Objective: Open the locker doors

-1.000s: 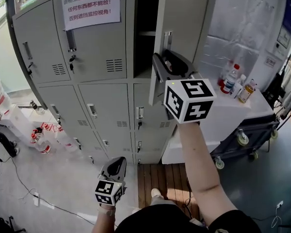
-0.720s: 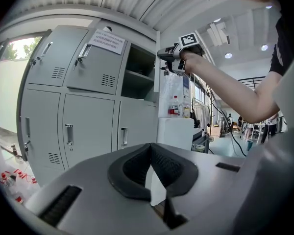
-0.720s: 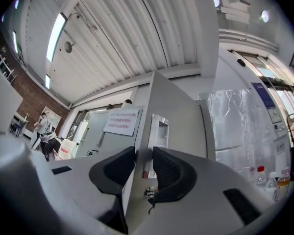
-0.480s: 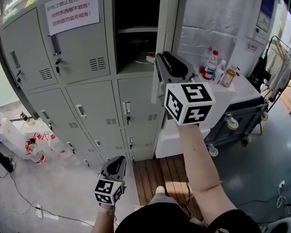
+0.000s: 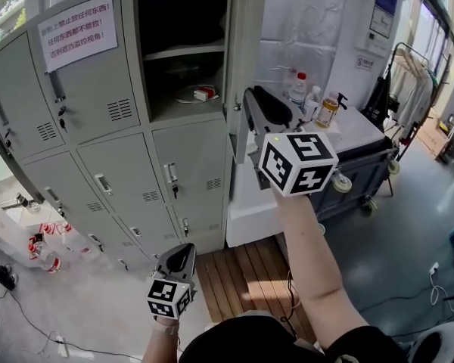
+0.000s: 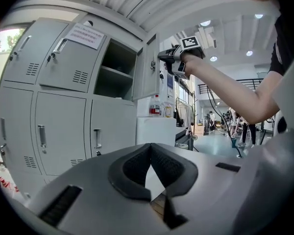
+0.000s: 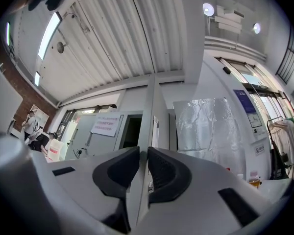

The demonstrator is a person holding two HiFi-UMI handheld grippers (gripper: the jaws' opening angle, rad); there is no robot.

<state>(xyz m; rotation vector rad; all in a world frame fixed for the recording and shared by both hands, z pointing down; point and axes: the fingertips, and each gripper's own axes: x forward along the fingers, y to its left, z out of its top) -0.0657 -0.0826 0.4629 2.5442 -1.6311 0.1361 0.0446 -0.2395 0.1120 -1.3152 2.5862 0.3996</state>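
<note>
Top locker door (image 5: 250, 29) is stood edge-on to the right gripper (image 5: 248, 97), long axis upright, hinge side away from the fingers. Its thin grey sheet-steel edge is pinched between the ribbed black pads, which have just been closing on it. Open room is left right of the fingers, up to the white-topped cart (image 5: 359, 134). Left gripper (image 5: 188, 249) is held low, fingers pressed together, empty

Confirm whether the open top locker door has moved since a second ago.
Yes. The locker door has swung wider, its free edge further right of the paper notice, uncovering the whole compartment.
</note>
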